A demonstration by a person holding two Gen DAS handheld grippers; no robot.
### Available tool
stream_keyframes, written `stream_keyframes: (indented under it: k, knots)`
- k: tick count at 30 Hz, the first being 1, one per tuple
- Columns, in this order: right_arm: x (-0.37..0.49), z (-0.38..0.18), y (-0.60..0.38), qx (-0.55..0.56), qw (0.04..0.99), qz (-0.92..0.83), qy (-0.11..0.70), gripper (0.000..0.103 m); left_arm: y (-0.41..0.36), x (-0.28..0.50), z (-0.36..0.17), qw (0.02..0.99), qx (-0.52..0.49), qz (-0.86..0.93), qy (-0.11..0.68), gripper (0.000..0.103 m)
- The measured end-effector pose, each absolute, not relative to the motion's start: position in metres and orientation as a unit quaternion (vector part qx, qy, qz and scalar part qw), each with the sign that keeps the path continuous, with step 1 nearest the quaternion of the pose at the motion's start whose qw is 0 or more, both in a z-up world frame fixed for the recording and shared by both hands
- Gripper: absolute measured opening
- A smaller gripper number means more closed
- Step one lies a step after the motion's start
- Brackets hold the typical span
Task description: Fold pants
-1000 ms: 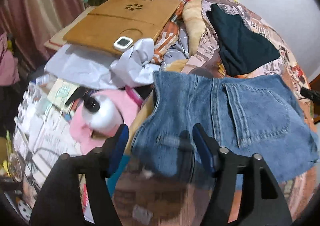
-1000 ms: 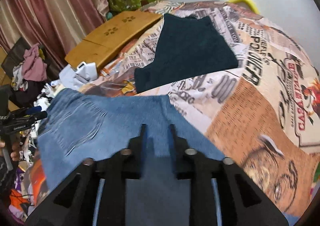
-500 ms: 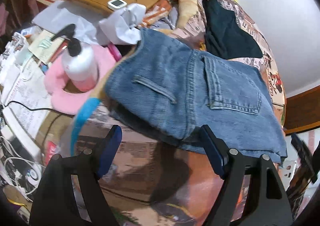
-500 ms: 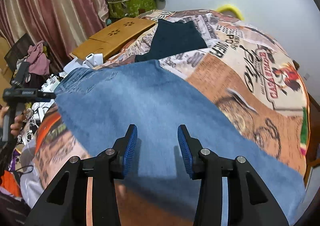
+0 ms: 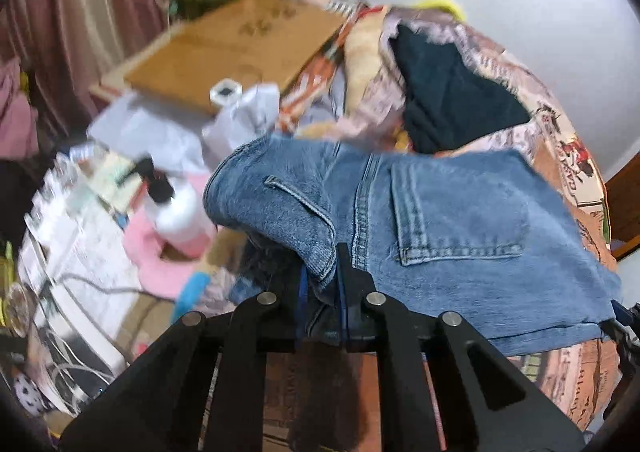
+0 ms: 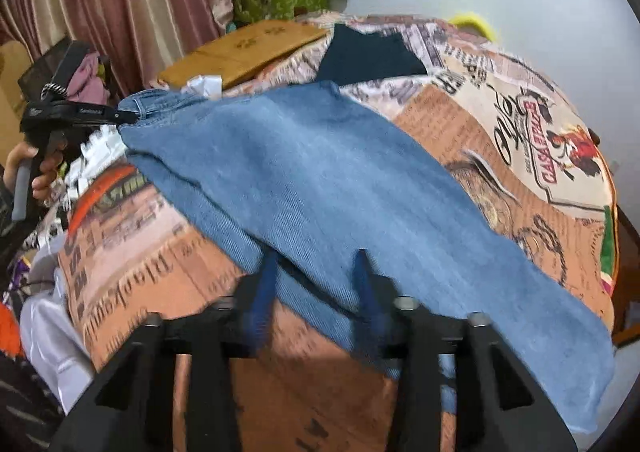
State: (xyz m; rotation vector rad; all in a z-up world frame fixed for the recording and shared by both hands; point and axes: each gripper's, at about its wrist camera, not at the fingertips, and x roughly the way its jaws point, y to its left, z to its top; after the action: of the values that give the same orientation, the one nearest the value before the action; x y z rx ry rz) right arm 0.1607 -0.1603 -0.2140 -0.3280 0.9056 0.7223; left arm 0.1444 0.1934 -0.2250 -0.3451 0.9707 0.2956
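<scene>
Since prior frame our left tool (image 5: 322,276) had just been closing and clenched the jeans (image 5: 440,219) waistband | our right tool (image 6: 316,284), closing, stood parted astride the leg edge | jeans lay across the bed (image 6: 520,139)

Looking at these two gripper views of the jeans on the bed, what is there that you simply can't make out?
- Left view: the fold of jeans pinched in the left gripper hides the layers beneath.
- Right view: whether the right gripper touches the jeans; motion blur smears its fingers.
- Left view: the bottle and papers are too blurred to read.
</scene>
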Motion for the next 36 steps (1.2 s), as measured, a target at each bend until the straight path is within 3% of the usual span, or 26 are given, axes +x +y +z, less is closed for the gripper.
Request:
stream_keyframes:
  k: [2, 9, 16, 18, 21, 25, 30, 32, 36]
  knots:
    - [0.162, -0.214, -0.156, -0.154, 0.83, 0.335, 0.419, 0.009, 0.192, 0.141, -0.212, 0.869, -0.158, 0.136, 0.449, 0.013]
    - [0.155, -0.204, -0.176, -0.106, 0.825, 0.355, 0.427, 0.006, 0.186, 0.13, -0.205, 0.876, -0.122, 0.119, 0.451, 0.013]
    - [0.146, -0.207, -0.167, -0.135, 0.8, 0.357, 0.463, 0.016, 0.194, 0.125, -0.275, 0.838, -0.154, 0.113, 0.511, 0.016]
    - [0.149, -0.194, -0.172, -0.105, 0.797, 0.375, 0.462, 0.016, 0.189, 0.122, -0.278, 0.842, -0.136, 0.117, 0.509, 0.02]
    - [0.157, -0.179, -0.176, -0.076, 0.808, 0.381, 0.443, 0.025, 0.183, 0.119, -0.271, 0.843, -0.107, 0.121, 0.513, 0.024]
    - [0.179, -0.186, -0.178, -0.04, 0.832, 0.345, 0.433, 0.052, 0.182, 0.111, -0.26, 0.842, -0.081, 0.136, 0.516, 0.041]
    - [0.204, -0.244, -0.197, -0.007, 0.819, 0.273, 0.505, 0.052, 0.185, 0.1, -0.234, 0.853, -0.063, 0.152, 0.495, 0.06]
    - [0.202, -0.249, -0.217, 0.022, 0.825, 0.266, 0.498, 0.058, 0.186, 0.1, -0.222, 0.86, -0.061, 0.156, 0.482, 0.07]
    - [0.198, -0.25, -0.266, 0.037, 0.832, 0.208, 0.512, 0.058, 0.177, 0.116, -0.202, 0.871, -0.051, 0.149, 0.466, 0.083]
